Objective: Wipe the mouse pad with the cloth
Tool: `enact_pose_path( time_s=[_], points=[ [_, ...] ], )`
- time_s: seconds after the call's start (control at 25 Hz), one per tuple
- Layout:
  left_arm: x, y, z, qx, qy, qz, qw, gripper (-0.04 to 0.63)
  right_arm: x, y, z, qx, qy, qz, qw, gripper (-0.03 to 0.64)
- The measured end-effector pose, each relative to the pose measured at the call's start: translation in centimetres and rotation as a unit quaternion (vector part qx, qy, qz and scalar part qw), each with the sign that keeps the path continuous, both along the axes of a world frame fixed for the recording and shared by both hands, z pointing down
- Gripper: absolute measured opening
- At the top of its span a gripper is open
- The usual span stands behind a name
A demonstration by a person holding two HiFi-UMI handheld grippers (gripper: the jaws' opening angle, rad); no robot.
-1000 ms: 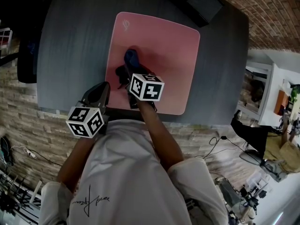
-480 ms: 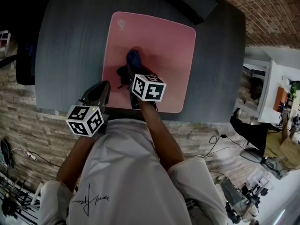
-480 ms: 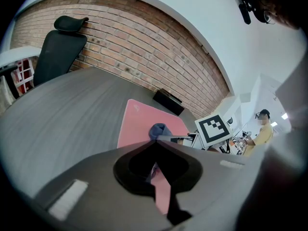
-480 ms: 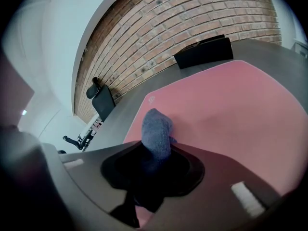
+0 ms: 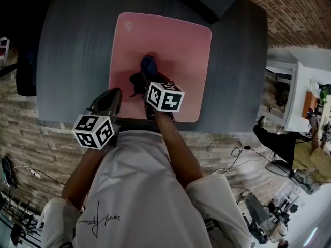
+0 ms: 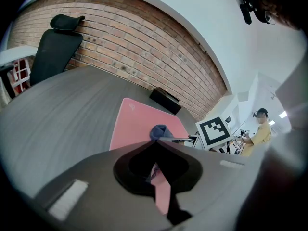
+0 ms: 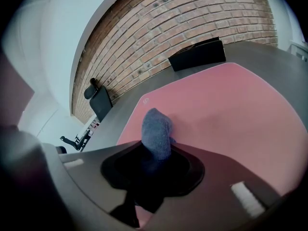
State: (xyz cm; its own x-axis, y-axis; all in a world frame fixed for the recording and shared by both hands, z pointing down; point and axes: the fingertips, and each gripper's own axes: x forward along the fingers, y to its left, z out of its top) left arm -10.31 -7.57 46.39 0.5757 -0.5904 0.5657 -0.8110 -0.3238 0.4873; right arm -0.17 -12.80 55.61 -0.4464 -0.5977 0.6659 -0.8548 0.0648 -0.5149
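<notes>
1. Currently, the right hand-held gripper (image 7: 156, 152) is clamped on the blue cloth (image 7: 157, 128), which sits on the pink mouse pad (image 5: 178, 43) toward 8 o'clock of its centre.
2. The left hand-held gripper (image 6: 156, 141) (jaws together, nothing between them) hovers by the pad's 7 o'clock corner, over the grey table (image 5: 75, 50).
</notes>
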Motion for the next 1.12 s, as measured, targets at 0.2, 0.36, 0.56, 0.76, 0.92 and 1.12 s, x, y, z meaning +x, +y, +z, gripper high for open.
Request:
enact_pose_path(
  time_s=[0.2,0.36,0.56,0.76,0.92,1.12],
  points=[
    [0.5,0.0,-0.1,0.002,0.0,0.003,1.0,0.015,0.9,0.3,0.1,-0.002,0.004,0.002,1.0,0.107],
    [0.9,0.1,0.0,0.003,0.0,0.006,1.0,0.015,1.6,0.6,0.2,-0.002,0.005,0.005,1.0,0.107],
    [1.5,-0.1,-0.1,0.004,0.001,0.011,0.9999,0.014,2.6,0.8,0.1,-0.002,0.01,0.01,1.0,0.107],
    [2.2,-0.2,-0.2,0.003,0.0,0.017,0.9999,0.015,3.6,1.1,0.0,-0.002,0.013,0.01,1.0,0.107],
    [2.9,-0.2,-0.1,0.002,0.0,0.024,0.9997,0.014,4.5,1.3,0.1,-0.001,0.013,0.014,1.0,0.107],
    [3.6,-0.3,-0.1,0.003,-0.001,0.03,0.9995,0.014,5.4,1.6,0.1,-0.002,0.014,0.02,1.0,0.108]
  ],
)
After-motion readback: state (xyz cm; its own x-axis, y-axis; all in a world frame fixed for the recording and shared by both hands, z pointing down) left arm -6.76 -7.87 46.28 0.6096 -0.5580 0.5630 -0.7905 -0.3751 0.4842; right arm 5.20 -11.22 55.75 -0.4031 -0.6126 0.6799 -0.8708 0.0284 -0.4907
